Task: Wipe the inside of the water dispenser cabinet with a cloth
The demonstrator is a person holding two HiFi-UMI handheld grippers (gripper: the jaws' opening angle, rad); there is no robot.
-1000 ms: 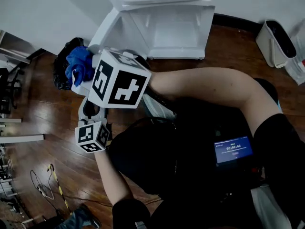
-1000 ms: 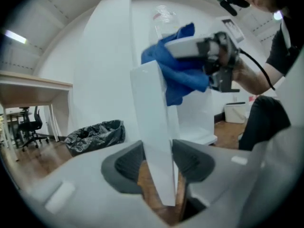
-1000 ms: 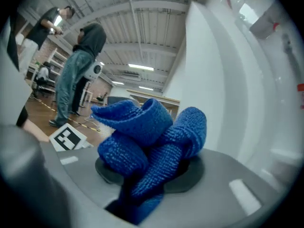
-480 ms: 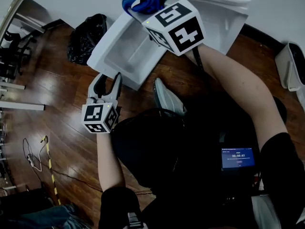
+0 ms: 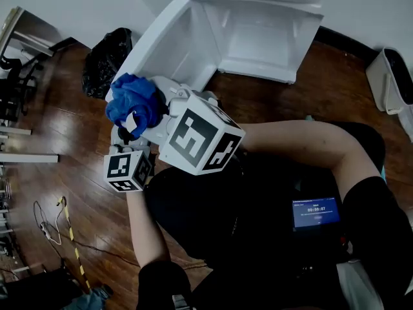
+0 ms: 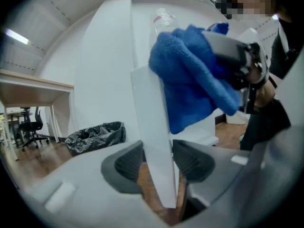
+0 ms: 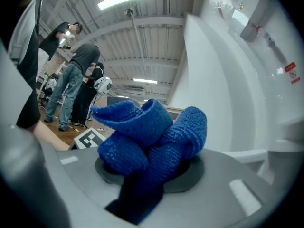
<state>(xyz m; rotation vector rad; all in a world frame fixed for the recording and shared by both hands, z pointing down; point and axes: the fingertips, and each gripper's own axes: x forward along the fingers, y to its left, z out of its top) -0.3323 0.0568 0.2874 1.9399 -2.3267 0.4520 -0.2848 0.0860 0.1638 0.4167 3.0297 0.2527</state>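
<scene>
The left gripper (image 6: 159,164) clamps the cabinet door (image 6: 151,122) edge; beside that door, the right gripper (image 7: 149,169) grips the blue cloth (image 7: 154,129).

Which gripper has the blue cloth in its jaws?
The right gripper, shut on the blue cloth; the left gripper instead clamps the cabinet door.

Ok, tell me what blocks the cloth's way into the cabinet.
Nothing visible does. The left gripper holds the cabinet door open by its edge; the blue cloth, in the right gripper, is beside that edge.
</scene>
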